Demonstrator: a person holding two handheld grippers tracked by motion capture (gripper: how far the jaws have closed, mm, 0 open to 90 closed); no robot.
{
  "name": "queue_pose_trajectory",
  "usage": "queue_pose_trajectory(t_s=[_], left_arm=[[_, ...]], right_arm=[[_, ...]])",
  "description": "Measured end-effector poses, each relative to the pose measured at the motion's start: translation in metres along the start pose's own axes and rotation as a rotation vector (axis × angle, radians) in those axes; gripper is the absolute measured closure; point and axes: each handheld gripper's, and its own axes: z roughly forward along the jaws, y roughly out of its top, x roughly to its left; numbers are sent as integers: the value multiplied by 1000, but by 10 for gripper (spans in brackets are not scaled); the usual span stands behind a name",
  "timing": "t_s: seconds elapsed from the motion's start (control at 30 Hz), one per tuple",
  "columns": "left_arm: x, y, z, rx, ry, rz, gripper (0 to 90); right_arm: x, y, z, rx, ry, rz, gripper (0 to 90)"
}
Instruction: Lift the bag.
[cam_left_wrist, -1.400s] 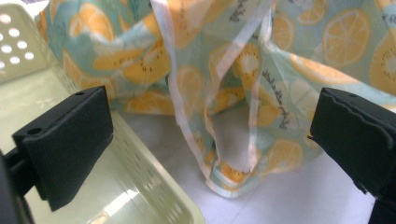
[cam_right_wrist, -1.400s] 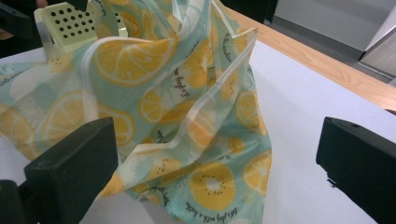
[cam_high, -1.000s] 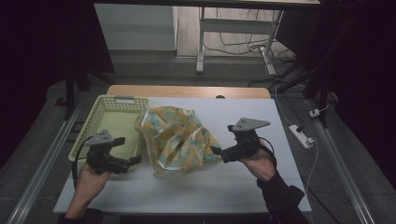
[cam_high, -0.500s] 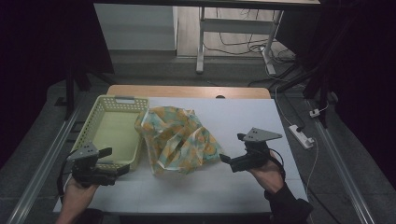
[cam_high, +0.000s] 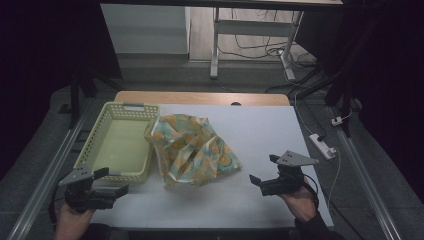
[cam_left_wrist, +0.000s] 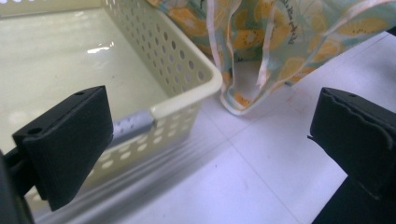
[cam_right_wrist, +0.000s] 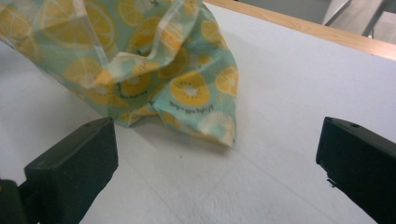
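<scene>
A crumpled cloth bag (cam_high: 192, 150) printed with orange slices on pale green lies on the white table, its left side leaning against a pale yellow perforated basket (cam_high: 102, 172). My left gripper (cam_high: 112, 182) is open at the table's front left, just before the basket's near corner (cam_left_wrist: 187, 100); the bag's edge and handles (cam_left_wrist: 261, 51) lie past it. My right gripper (cam_high: 262, 170) is open at the front right, a short way from the bag's lower right corner (cam_right_wrist: 201, 100). Nothing is between either pair of jaws.
The basket's floor (cam_left_wrist: 60, 60) holds nothing. A wooden strip (cam_high: 200, 97) runs along the table's far edge. A white power strip (cam_high: 322, 145) lies off the table's right side. Metal rails flank the table, with a stand (cam_high: 215, 45) and cables behind.
Both grippers have pulled back from the bag toward the near edge, the left one leftward and the right one rightward. The bag lies where it was.
</scene>
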Motion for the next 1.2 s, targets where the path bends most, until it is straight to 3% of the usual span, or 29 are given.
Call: queue_pose_trajectory(t_s=[0.5,0.73,0.93,1.03,1.2], left_arm=[[5,-29,-7,36,50,-29,0],[6,-38,-1,88,62,-28,0],[4,-45,7,176,91,0,0],[3,-45,8,181,97,-2,0],[6,-44,9,191,85,-21,0]], right_arm=[[-5,-44,-30,26,-87,60,0],[-7,-67,-34,95,-104,91,0],[-6,-82,-37,151,-94,120,0],[-5,-87,-36,182,-91,126,0],[-6,-87,-37,173,-88,125,0]])
